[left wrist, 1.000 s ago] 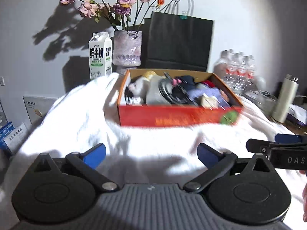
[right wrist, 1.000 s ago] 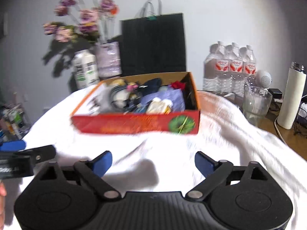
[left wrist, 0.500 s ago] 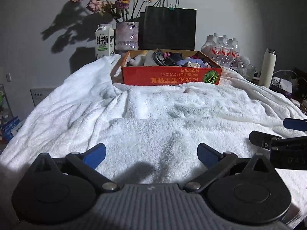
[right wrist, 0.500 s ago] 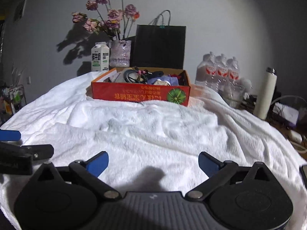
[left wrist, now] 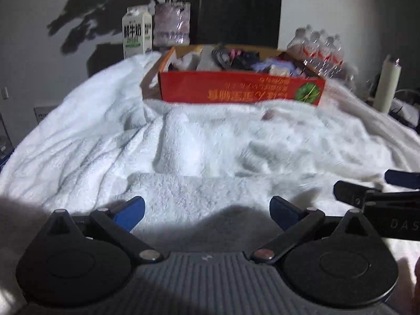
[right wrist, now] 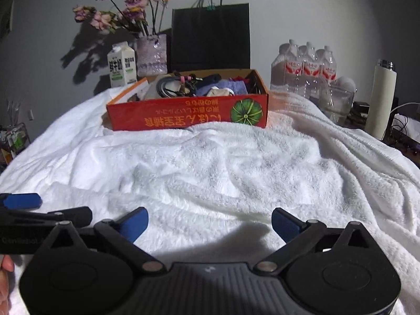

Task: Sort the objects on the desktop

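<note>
Right wrist view: I am holding my right gripper (right wrist: 209,221) level over the white towel (right wrist: 210,162), jaws wide and empty; left gripper (left wrist: 207,214) likewise, both facing the red box (right wrist: 187,116).

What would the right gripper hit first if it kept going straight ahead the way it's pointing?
Open and empty, the right gripper would probably meet the white towel first, then the red box, though depth is unclear.

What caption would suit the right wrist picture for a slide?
Open right gripper over a white blanket, facing a red box of clutter.
</note>
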`<action>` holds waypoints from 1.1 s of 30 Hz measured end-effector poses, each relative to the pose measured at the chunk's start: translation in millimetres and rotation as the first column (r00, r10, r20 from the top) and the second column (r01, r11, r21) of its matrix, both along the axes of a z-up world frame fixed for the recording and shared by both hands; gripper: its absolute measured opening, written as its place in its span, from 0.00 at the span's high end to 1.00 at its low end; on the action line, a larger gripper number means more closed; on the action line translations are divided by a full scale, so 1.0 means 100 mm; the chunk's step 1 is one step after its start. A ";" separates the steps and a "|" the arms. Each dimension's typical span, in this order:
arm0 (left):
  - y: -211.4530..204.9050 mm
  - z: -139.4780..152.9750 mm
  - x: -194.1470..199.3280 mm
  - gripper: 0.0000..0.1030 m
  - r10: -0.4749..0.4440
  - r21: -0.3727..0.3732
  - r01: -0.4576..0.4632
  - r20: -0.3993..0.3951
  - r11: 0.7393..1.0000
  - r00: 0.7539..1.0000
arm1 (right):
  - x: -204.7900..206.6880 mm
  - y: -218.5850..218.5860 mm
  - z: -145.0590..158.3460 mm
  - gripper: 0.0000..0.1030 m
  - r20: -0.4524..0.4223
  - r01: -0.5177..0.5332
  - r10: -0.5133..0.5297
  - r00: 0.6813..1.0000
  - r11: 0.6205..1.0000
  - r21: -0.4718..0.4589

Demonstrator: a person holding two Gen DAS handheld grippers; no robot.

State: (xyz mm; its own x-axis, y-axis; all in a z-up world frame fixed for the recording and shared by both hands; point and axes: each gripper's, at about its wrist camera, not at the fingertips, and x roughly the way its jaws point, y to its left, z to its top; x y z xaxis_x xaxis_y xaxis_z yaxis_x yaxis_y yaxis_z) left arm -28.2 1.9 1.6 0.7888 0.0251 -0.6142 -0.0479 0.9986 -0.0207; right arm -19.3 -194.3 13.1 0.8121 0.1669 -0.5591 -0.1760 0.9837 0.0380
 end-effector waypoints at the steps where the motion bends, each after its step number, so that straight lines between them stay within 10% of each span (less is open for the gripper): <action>1: 0.00 -0.04 0.04 0.00 0.003 0.011 -0.003 -0.010 1.000 1.000 | 0.05 0.01 -0.03 0.02 -0.013 0.004 -0.004 1.000 1.000 -0.013; 33: 0.03 -0.06 0.13 0.00 -0.018 -0.009 0.018 -0.022 1.000 1.000 | 0.16 0.05 -0.14 0.00 -0.066 -0.011 0.008 0.998 0.999 -0.048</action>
